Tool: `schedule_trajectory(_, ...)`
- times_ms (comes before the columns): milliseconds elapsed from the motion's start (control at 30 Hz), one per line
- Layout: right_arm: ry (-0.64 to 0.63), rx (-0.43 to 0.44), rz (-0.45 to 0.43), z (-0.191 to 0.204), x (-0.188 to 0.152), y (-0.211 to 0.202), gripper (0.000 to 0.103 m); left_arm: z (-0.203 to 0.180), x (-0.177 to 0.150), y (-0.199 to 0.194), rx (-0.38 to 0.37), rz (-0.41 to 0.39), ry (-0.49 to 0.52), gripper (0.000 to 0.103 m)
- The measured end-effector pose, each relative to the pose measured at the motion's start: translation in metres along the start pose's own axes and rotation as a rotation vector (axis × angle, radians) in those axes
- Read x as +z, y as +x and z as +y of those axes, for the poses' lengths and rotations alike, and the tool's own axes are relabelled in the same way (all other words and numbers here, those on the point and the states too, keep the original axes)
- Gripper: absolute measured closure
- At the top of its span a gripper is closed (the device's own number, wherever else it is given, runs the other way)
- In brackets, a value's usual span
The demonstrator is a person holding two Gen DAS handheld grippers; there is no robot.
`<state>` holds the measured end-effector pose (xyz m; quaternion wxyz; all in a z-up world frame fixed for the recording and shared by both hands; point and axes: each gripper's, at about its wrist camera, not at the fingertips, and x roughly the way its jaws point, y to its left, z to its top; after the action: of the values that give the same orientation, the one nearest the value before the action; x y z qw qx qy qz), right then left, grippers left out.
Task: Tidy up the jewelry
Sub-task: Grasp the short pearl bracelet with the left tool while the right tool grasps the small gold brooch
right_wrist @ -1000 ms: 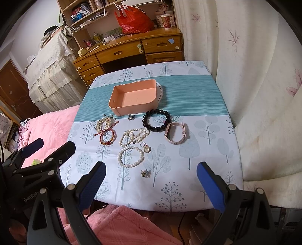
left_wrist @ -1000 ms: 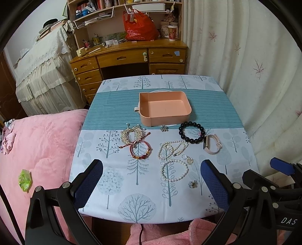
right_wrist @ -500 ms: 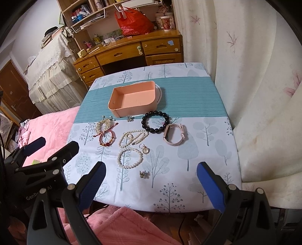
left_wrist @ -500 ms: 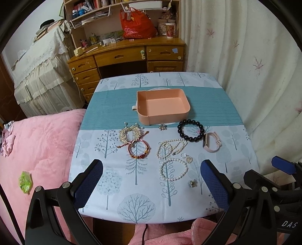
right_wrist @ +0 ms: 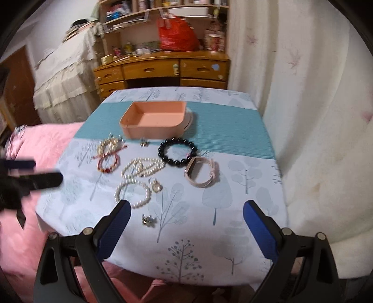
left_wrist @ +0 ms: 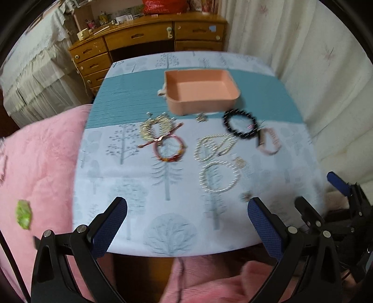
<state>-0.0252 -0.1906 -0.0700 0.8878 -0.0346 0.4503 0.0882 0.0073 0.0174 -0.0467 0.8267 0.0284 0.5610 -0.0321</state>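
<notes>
right wrist: tongs spread over pearl bracelet

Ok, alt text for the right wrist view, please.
Open right gripper hovers over a tree-print tablecloth strewn with jewelry: pearl strands, black bead bracelet, pink watch. An empty peach tray sits beyond.

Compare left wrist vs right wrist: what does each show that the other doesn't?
Left wrist only: the green object on the pink blanket, and the right gripper at the frame's right edge.
Right wrist only: the red bag and shelves above the desk, and the left gripper, blurred.
Both: the empty pink tray, black bead bracelet, pearl strands, pink watch, both grippers open.
</notes>
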Motion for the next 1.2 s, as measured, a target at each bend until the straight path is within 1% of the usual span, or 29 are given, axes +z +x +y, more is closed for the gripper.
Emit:
schedule_trajectory(33, -0.018, 0.023, -0.003, 0.001, -0.006, 0.005, 0.006, 0.002, 0.000, 0.004, 0.007, 0.009, 0.021, 0.001)
schedule_trajectory(100, -0.059, 0.074, -0.015, 0.006, -0.018, 0.014, 0.006, 0.006, 0.001, 0.012, -0.009, 0.029, 0.059, 0.001)
schedule_trajectory(167, -0.099, 0.087, -0.009, 0.014, -0.028, 0.024, 0.006, 0.008, 0.002, 0.023, -0.043, 0.044, 0.110, 0.001)
schedule_trajectory(200, -0.119, 0.095, 0.001, 0.020, -0.032, 0.031, 0.011, 0.008, 0.002, 0.030, -0.057, 0.048, 0.139, 0.001)
schedule_trajectory(267, -0.129, 0.118, 0.024, 0.027, -0.039, 0.041, 0.016, 0.006, 0.003, 0.040, -0.082, 0.044, 0.187, 0.001)
schedule_trajectory(333, -0.157, 0.135, 0.052, 0.035, -0.045, 0.052, 0.022, 0.002, 0.004, 0.052, -0.115, 0.040, 0.229, 0.006)
schedule_trajectory(367, -0.181, 0.140, 0.064, 0.041, -0.048, 0.057, 0.026, 0.000, 0.006, 0.060, -0.130, 0.052, 0.247, 0.009)
schedule_trajectory(400, -0.204, 0.146, 0.079, 0.046, -0.050, 0.063, 0.030, -0.002, 0.008, 0.069, -0.146, 0.066, 0.254, 0.014)
schedule_trajectory(433, -0.222, 0.152, 0.092, 0.049, -0.051, 0.067, 0.032, -0.004, 0.011, 0.077, -0.157, 0.077, 0.253, 0.017)
schedule_trajectory(500, -0.243, 0.164, 0.110, 0.055, -0.051, 0.074, 0.043, -0.006, 0.018, 0.098, -0.184, 0.130, 0.232, 0.036)
schedule_trajectory(533, -0.251, 0.167, 0.116, 0.058, -0.051, 0.077, 0.046, -0.008, 0.020, 0.108, -0.189, 0.149, 0.225, 0.042)
schedule_trajectory(567, -0.253, 0.166, 0.117, 0.060, -0.050, 0.079, 0.049, -0.010, 0.024, 0.119, -0.182, 0.171, 0.222, 0.053)
schedule_trajectory(600, -0.254, 0.161, 0.120, 0.061, -0.049, 0.083, 0.052, -0.012, 0.026, 0.126, -0.175, 0.181, 0.223, 0.059)
schedule_trajectory(700, -0.235, 0.160, 0.139, 0.060, -0.042, 0.092, 0.055, -0.018, 0.033, 0.142, -0.198, 0.205, 0.233, 0.064)
schedule_trajectory(767, -0.213, 0.158, 0.151, 0.058, -0.039, 0.097, 0.060, -0.024, 0.035, 0.146, -0.207, 0.205, 0.259, 0.064)
schedule_trajectory(833, -0.195, 0.149, 0.167, 0.057, -0.036, 0.103, 0.063, -0.032, 0.036, 0.152, -0.191, 0.203, 0.305, 0.067)
schedule_trajectory(867, -0.190, 0.145, 0.170, 0.057, -0.034, 0.105, 0.065, -0.035, 0.036, 0.155, -0.181, 0.204, 0.323, 0.070)
schedule_trajectory(967, -0.165, 0.144, 0.163, 0.055, -0.032, 0.107, 0.074, -0.042, 0.033, 0.162, -0.169, 0.198, 0.353, 0.072)
schedule_trajectory(1033, -0.163, 0.140, 0.162, 0.054, -0.030, 0.109, 0.081, -0.046, 0.030, 0.165, -0.152, 0.177, 0.375, 0.075)
schedule_trajectory(1067, -0.165, 0.136, 0.161, 0.053, -0.029, 0.110, 0.085, -0.047, 0.027, 0.164, -0.145, 0.163, 0.388, 0.082)
schedule_trajectory(1100, -0.168, 0.133, 0.159, 0.053, -0.029, 0.109, 0.087, -0.048, 0.026, 0.164, -0.142, 0.153, 0.395, 0.084)
schedule_trajectory(1167, -0.168, 0.140, 0.157, 0.052, -0.030, 0.109, 0.087, -0.050, 0.022, 0.166, -0.154, 0.141, 0.395, 0.088)
schedule_trajectory(1200, -0.167, 0.142, 0.156, 0.051, -0.030, 0.109, 0.087, -0.052, 0.020, 0.166, -0.157, 0.135, 0.396, 0.092)
